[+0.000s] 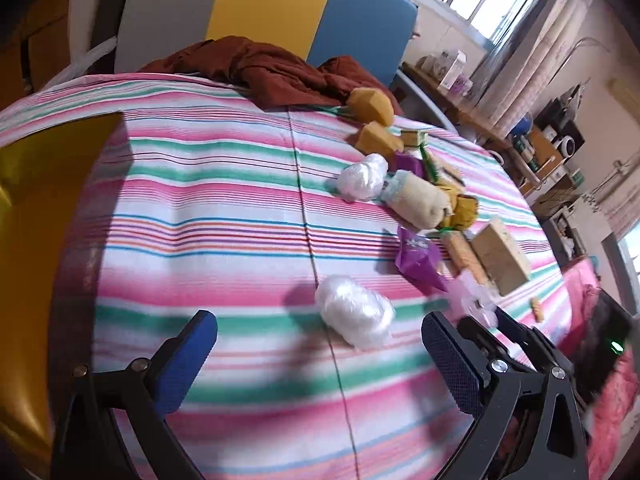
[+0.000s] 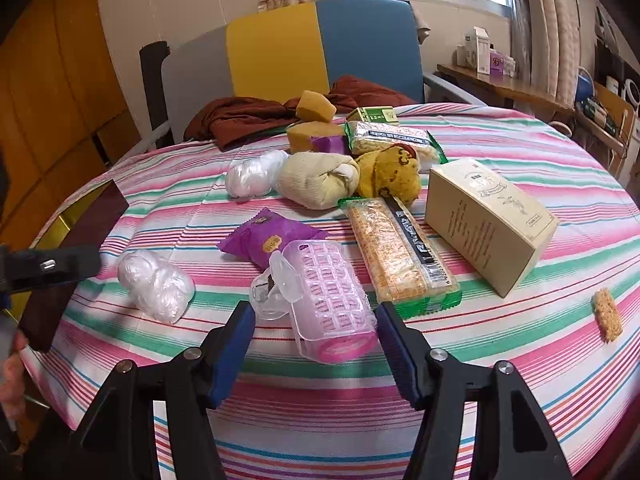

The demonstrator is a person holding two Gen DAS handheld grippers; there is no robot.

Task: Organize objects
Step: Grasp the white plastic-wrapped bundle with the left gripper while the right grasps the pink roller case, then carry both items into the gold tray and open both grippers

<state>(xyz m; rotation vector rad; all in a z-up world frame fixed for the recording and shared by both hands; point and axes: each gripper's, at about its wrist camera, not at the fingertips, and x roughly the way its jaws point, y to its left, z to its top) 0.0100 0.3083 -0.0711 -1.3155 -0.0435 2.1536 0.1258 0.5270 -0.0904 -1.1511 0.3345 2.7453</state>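
Now the right gripper (image 2: pixel 316 338) — jaws apart, flanking the pink hair roller (image 2: pixel 332 304) at lower centre, not pressing; left gripper (image 1: pixel 320 344) wide open, empty, below a plastic-wrap ball (image 1: pixel 354 316).

Little of the print can be made out. The cream box (image 2: pixel 490 224), right of centre in the right wrist view, carries an emblem and lines of small print, too fine to read. The snack bar wrapper (image 2: pixel 400 254) at centre has a black strip with white characters, blurred. The purple packet (image 2: pixel 270 240), left of centre, bears a small yellow label, unreadable. The green box (image 2: pixel 372 115), upper centre, shows illegible printing.
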